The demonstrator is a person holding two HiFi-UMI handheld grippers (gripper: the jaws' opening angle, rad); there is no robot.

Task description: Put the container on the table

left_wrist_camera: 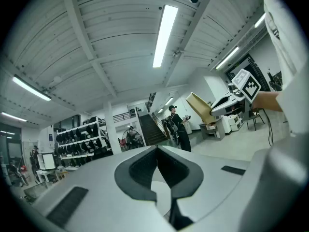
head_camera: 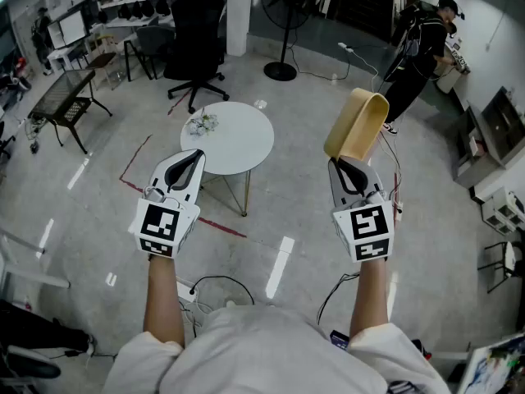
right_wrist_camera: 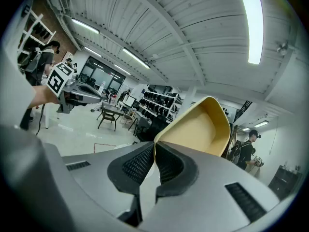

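Observation:
A tan rectangular container (head_camera: 358, 126) (right_wrist_camera: 198, 129) with rounded corners stands up on its edge in the air, its hollow side towards the right gripper's camera. My right gripper (head_camera: 345, 164) (right_wrist_camera: 154, 149) is shut on its rim, right of the round white table (head_camera: 238, 142). My left gripper (head_camera: 190, 160) (left_wrist_camera: 157, 153) is shut with nothing in it, held over the table's near left edge. In the left gripper view the container (left_wrist_camera: 199, 107) shows at the right, held by the other gripper.
A small bunch of flowers (head_camera: 202, 124) lies on the table's left side. Behind it are a black office chair (head_camera: 195, 39) and a standing fan (head_camera: 284, 15). A person (head_camera: 418, 48) stands at the far right. Cables (head_camera: 215, 286) run over the floor near my feet.

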